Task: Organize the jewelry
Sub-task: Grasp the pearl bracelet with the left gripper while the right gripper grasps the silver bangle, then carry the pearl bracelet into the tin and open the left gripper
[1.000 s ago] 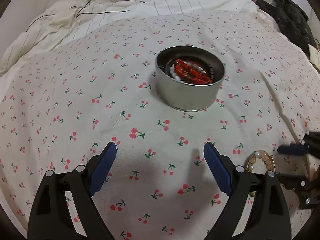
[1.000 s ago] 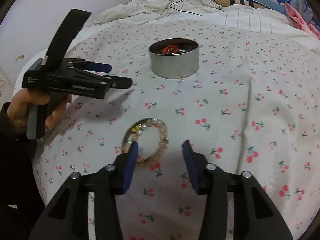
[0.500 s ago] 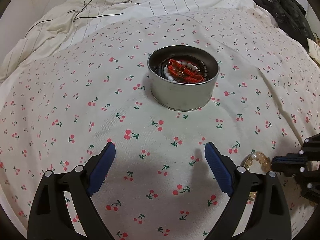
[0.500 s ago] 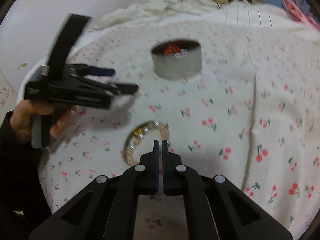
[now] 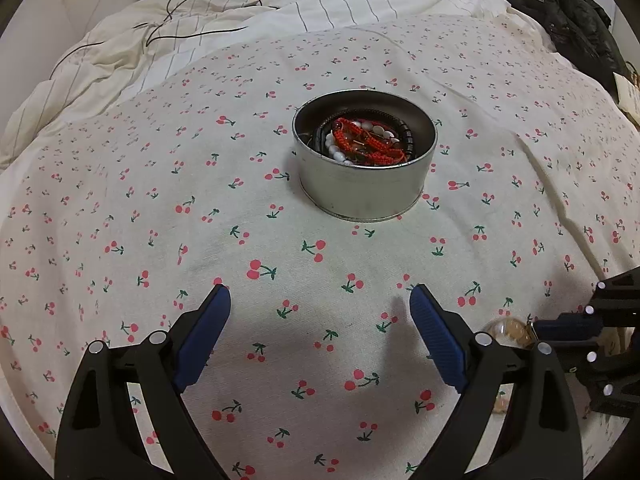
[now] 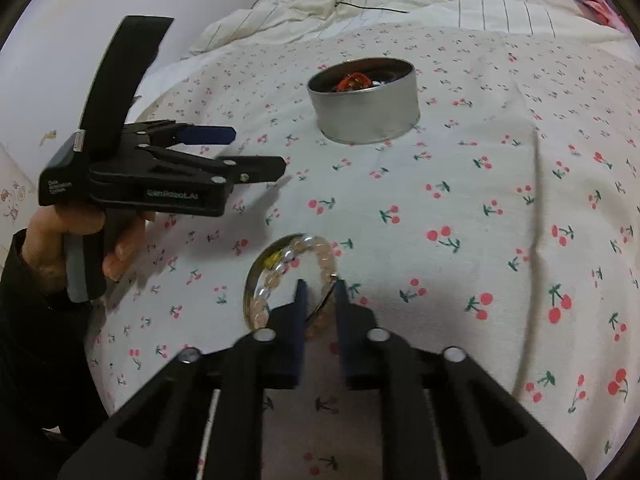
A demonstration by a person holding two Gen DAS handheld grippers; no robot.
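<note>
A round metal tin [image 5: 364,188] [image 6: 366,108] stands on the cherry-print cloth and holds red cord, white beads and dark beads [image 5: 362,142]. A pale pink and clear bead bracelet [image 6: 276,276] with a gold charm lies near the front; it shows partly in the left wrist view [image 5: 506,330]. My right gripper [image 6: 320,290] has its jaws closed down around the bracelet's near side, pinching it. My left gripper [image 5: 320,304] is open wide and empty, held above the cloth in front of the tin; it also shows in the right wrist view [image 6: 256,150].
The cloth covers a bed [image 5: 160,184]. Rumpled striped bedding with thin black cables [image 5: 192,32] lies behind the tin. A black jacket [image 5: 576,28] lies at the far right. A white wall [image 6: 60,60] is to the left.
My right gripper went from open over the bracelet to shut and has moved onto the bracelet's near side. My left gripper drifted slightly and stayed open.
</note>
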